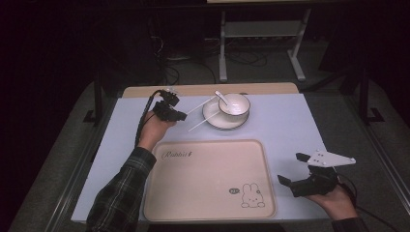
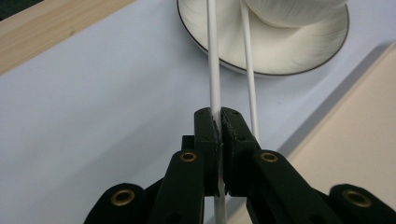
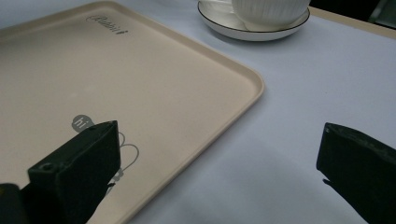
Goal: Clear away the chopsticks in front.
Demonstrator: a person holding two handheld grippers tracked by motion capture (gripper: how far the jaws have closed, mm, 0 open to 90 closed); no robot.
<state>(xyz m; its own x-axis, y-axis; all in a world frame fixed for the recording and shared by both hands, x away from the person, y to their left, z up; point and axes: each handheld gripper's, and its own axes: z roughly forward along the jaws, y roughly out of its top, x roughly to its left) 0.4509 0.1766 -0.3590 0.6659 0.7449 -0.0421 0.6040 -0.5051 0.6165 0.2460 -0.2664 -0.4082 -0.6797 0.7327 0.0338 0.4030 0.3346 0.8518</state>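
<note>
My left gripper (image 1: 183, 116) (image 2: 220, 114) is shut on the near end of a white chopstick (image 1: 199, 107) (image 2: 214, 60), whose far end reaches over the white plate (image 1: 212, 120) (image 2: 289, 56). A second chopstick (image 1: 200, 124) (image 2: 250, 74) lies just beside it, leaning on the same plate's rim. On the plate stands a white ribbed bowl (image 1: 234, 104) (image 3: 268, 11) with a spoon (image 1: 221, 96) in it. My right gripper (image 1: 289, 167) (image 3: 219, 133) is held open and holds nothing, low over the table right of the beige tray (image 1: 208, 179) (image 3: 140, 84).
The tray carries a rabbit drawing (image 1: 251, 195) and lies at the front middle of the pale table (image 1: 285, 125). A wooden strip (image 1: 203, 89) runs along the table's far edge. A metal stand (image 1: 261, 34) and cables are on the floor behind.
</note>
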